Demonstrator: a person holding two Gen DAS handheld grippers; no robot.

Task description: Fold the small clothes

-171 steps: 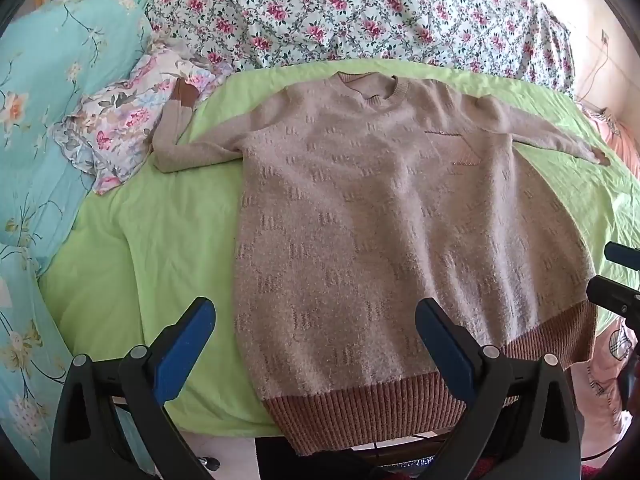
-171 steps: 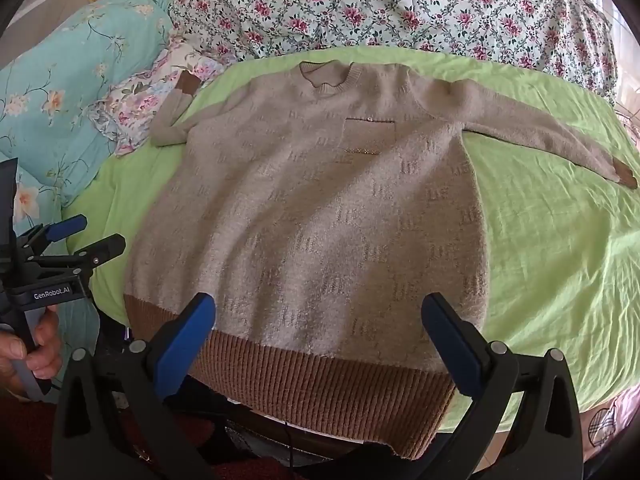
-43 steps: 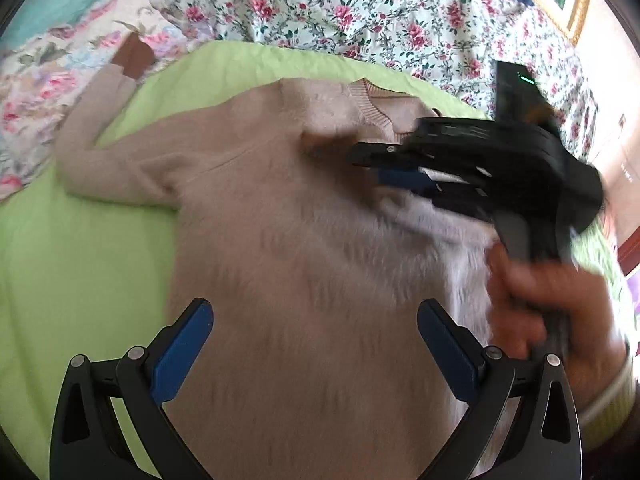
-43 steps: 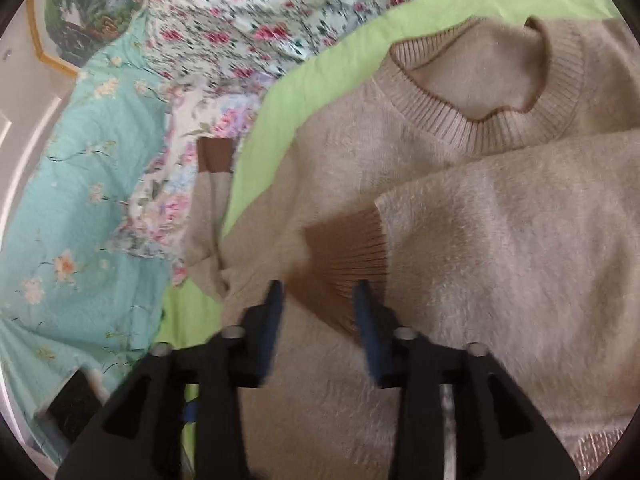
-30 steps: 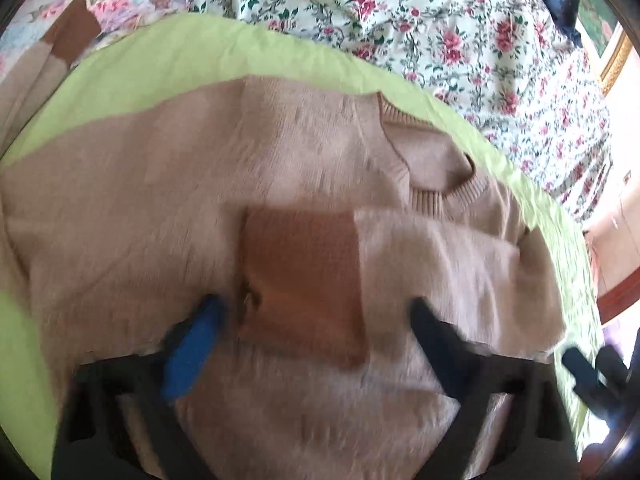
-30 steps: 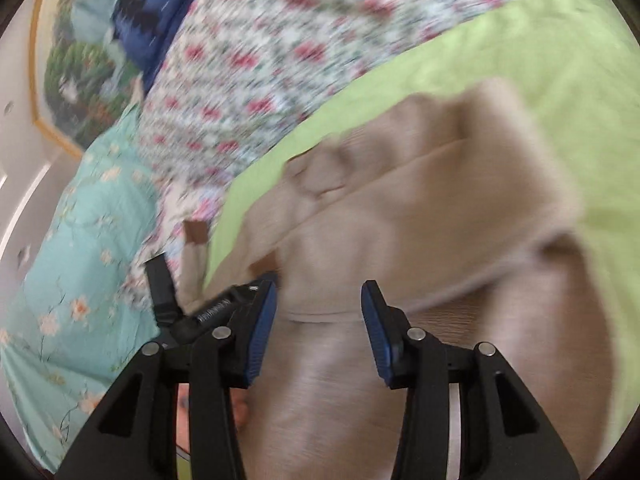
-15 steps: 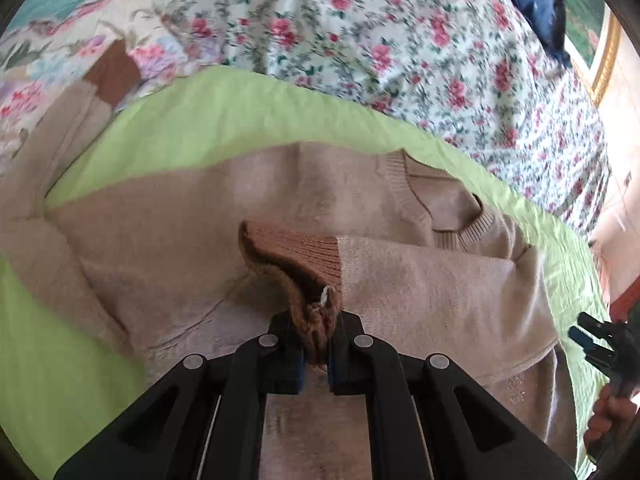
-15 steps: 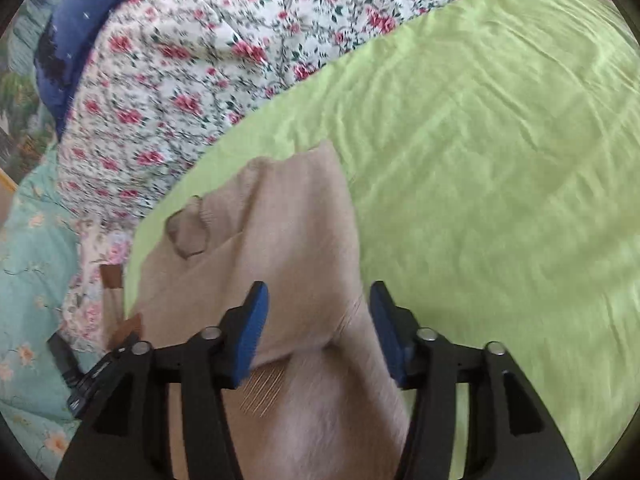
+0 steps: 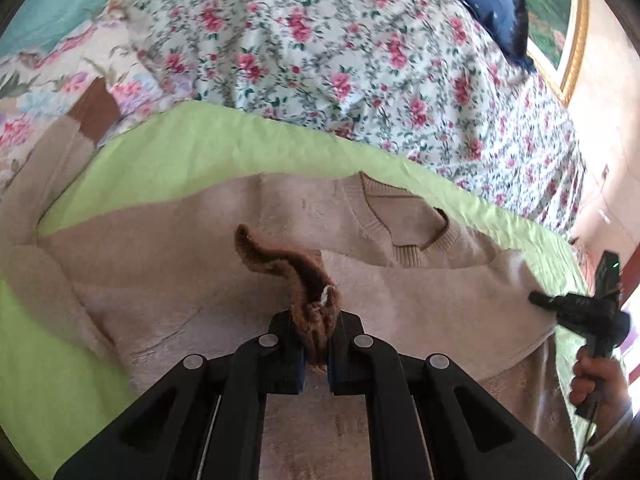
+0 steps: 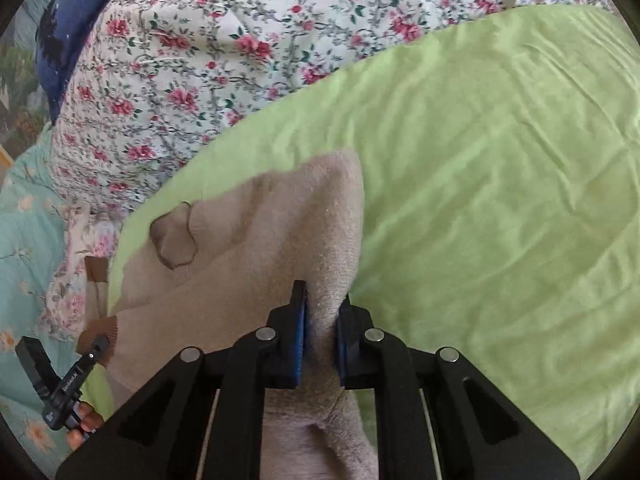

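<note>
The beige knitted sweater with dark brown ribbed cuffs lies face up on the light green sheet, neckline toward the floral bedding. One sleeve is folded across the chest, its brown cuff bunched and lifted; the other sleeve extends outward, cuff resting on the floral bedding.

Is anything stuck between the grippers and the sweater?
No, nothing is. The left gripper is shut right on the brown cuff of the folded sleeve. The right gripper, whose jaws have just been closing, pinches the beige sweater at its edge on the green sheet.
</note>
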